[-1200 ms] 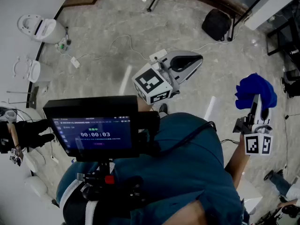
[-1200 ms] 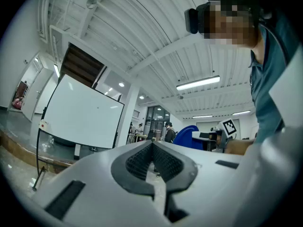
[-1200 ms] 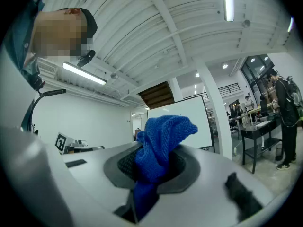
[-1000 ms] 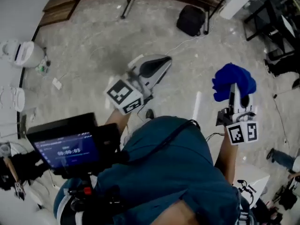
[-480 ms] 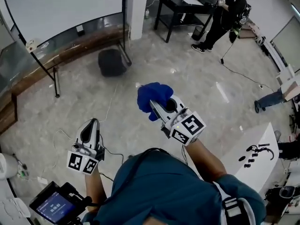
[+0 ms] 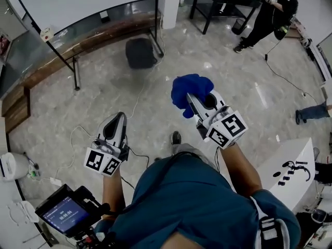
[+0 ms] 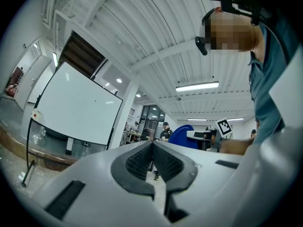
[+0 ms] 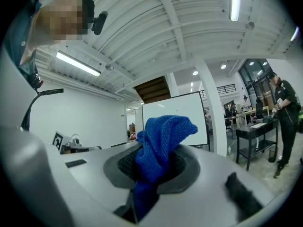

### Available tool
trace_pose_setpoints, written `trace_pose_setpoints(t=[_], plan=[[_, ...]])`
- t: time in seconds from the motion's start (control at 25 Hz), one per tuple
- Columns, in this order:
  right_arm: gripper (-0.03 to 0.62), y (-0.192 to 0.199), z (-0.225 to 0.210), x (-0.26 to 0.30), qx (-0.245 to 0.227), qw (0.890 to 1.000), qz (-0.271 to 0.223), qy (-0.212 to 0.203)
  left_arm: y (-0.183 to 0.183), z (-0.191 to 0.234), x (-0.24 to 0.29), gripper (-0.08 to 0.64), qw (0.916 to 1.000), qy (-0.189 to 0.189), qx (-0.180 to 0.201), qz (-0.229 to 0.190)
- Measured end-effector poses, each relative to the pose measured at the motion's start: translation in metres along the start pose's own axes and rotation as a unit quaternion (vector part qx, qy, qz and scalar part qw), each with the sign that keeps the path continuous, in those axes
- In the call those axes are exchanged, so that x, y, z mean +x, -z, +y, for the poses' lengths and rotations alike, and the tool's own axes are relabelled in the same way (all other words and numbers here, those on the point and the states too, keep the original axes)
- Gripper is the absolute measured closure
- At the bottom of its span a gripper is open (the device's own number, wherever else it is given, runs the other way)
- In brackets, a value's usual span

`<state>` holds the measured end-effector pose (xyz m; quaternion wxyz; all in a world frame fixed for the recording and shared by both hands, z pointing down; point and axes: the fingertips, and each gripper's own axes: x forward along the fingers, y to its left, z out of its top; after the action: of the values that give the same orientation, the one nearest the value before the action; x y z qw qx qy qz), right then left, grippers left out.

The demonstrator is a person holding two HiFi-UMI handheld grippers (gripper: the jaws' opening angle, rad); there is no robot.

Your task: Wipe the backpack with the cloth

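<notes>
I can read almost nothing from here. The small monitor (image 6: pixel 63 215) at the lower left of the head view shows a row of pale digits laid out like a timer. There are fainter lines above and below it, all too small for me to make out. The marker cube (image 6: pixel 104 162) on the left gripper (image 6: pixel 119 117) carries black-and-white square patterns, not letters. The one (image 6: pixel 226 130) on the right gripper (image 6: pixel 193 100) does too. On the white tabletop (image 6: pixel 275 162) at the right edge I see black brush-like marks (image 6: pixel 293 169), which I cannot read as any word.
</notes>
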<state>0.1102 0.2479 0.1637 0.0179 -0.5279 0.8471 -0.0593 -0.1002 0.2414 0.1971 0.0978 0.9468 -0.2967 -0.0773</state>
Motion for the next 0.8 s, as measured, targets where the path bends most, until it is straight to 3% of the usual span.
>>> trace_pose_setpoints(t=[0.2,0.4,0.56,0.8], plan=[[0.523,0.008,-0.028,0.03,0.006,1.0,-0.004,0.0,0.004,0.022,0.023,0.558,1.0,-0.005,0.005,0.007],[0.523,0.02,-0.098,0.101,0.02,1.0,-0.002,-0.021,0.013,0.075,0.093,0.558,0.9992,-0.034,0.009,0.02],[0.523,0.02,-0.157,0.153,-0.01,0.999,0.007,-0.035,0.015,0.108,0.161,0.558,0.9984,-0.049,0.014,0.024],[0.523,0.027,-0.165,0.173,-0.029,0.998,0.018,-0.05,0.009,0.118,0.178,0.558,0.9982,-0.052,0.029,0.005]])
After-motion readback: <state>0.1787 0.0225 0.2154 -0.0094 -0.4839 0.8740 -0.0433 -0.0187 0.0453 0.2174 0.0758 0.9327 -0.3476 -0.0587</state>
